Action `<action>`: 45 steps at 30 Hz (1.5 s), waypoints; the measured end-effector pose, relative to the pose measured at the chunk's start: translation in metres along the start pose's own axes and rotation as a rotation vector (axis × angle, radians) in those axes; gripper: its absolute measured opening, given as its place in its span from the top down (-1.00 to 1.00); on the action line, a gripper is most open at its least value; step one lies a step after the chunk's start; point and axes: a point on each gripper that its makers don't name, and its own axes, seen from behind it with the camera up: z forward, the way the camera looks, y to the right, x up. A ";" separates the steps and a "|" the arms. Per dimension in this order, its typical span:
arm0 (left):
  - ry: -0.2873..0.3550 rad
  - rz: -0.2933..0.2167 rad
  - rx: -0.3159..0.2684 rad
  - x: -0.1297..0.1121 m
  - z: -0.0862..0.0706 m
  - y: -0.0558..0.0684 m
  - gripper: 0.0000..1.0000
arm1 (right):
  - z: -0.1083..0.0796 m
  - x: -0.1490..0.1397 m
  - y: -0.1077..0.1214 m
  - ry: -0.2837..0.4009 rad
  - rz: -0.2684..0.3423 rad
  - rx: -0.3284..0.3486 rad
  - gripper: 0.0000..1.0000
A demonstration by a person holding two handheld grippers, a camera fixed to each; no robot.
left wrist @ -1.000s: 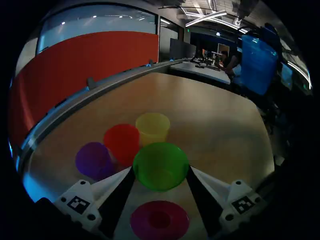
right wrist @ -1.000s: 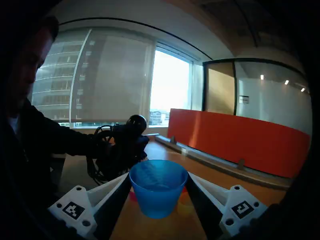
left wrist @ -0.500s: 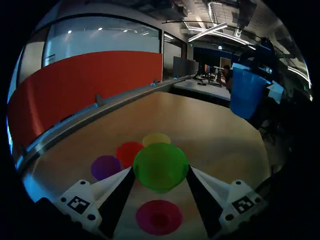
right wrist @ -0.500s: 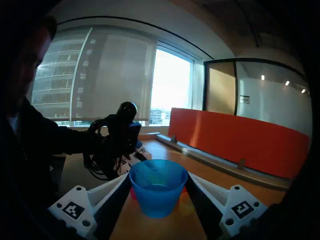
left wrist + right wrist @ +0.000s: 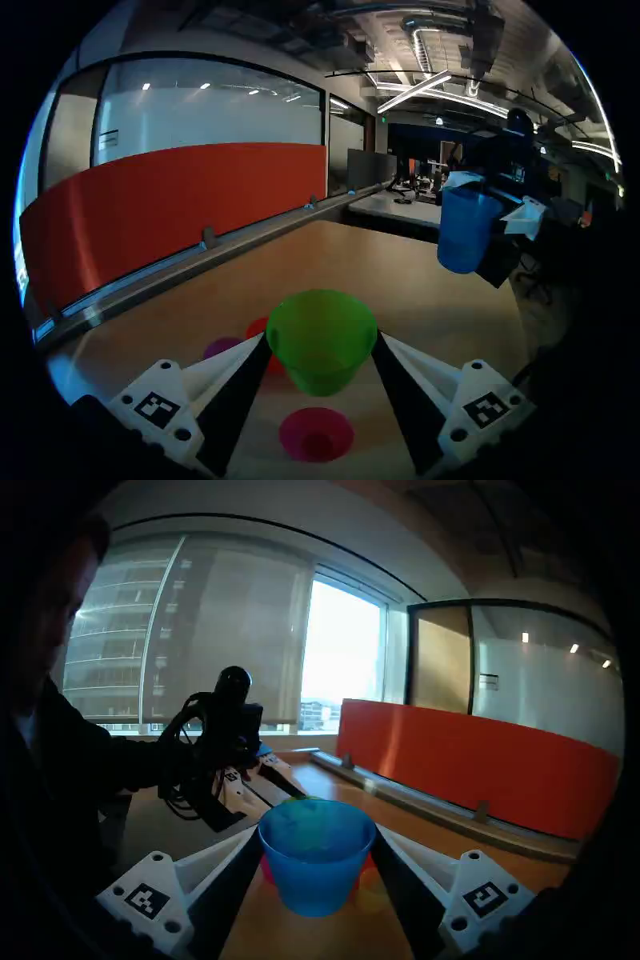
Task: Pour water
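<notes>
— How is the green cup (image 5: 322, 360) set?
— It is held upright, mouth up, long axis vertical, pinched between the fingers of the left gripper (image 5: 320, 346), above the wooden table (image 5: 384, 272).
— And the blue cup (image 5: 317, 868)?
— It is likewise held upright, clamped by the right gripper (image 5: 317, 844), which is raised level. Both cups are seen as round, tapered, translucent plastic.

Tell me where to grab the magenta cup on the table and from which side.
Take the magenta cup by its side wall just under the rim, one finger each side, coming level from the near side; the red cup stands beyond it. It seems to stand mouth up and narrows downward, so a high grip should slip least.
</notes>
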 end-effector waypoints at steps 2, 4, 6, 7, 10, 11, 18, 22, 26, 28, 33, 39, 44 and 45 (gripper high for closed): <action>0.019 -0.002 0.002 0.005 -0.006 0.000 -0.75 | 0.000 0.000 -0.001 0.001 -0.002 0.000 -0.84; 0.042 -0.002 0.006 0.011 -0.012 -0.001 -0.75 | 0.000 0.001 -0.002 0.001 -0.003 0.002 -0.84; 0.067 -0.005 0.009 0.018 -0.018 -0.001 -0.75 | 0.001 0.001 -0.003 0.001 -0.004 0.003 -0.84; 0.080 -0.008 0.008 0.021 -0.021 0.000 -0.76 | 0.001 0.002 -0.003 0.001 -0.004 0.003 -0.84; 0.116 -0.023 0.001 0.030 -0.029 0.001 -0.76 | 0.002 0.002 -0.005 0.001 -0.006 0.005 -0.84; 0.127 -0.029 -0.002 0.032 -0.031 0.002 -0.76 | 0.002 0.003 -0.005 0.001 -0.007 0.006 -0.84; 0.169 -0.038 0.004 0.042 -0.043 0.002 -0.76 | 0.004 0.004 -0.010 0.001 -0.011 0.012 -0.84; 0.177 -0.028 0.006 0.044 -0.047 0.003 -0.76 | 0.005 0.005 -0.010 0.001 -0.013 0.012 -0.84; 0.183 -0.021 0.005 0.044 -0.050 0.005 -0.76 | 0.006 0.006 -0.011 0.001 -0.013 0.014 -0.84; 0.187 -0.019 0.005 0.044 -0.051 0.006 -0.76 | 0.007 0.006 -0.011 0.000 -0.014 0.014 -0.84; 0.198 -0.011 0.002 0.045 -0.054 0.008 -0.76 | 0.009 0.005 -0.013 -0.003 -0.016 0.018 -0.84; 0.211 -0.008 -0.012 0.042 -0.057 0.015 -0.76 | 0.012 0.005 -0.014 -0.007 -0.020 0.025 -0.84; 0.203 -0.010 -0.017 0.036 -0.058 0.019 -0.75 | 0.015 0.005 -0.012 -0.013 -0.027 0.024 -0.84; 0.201 -0.008 -0.016 0.035 -0.058 0.020 -0.76 | 0.016 0.005 -0.011 -0.013 -0.029 0.024 -0.84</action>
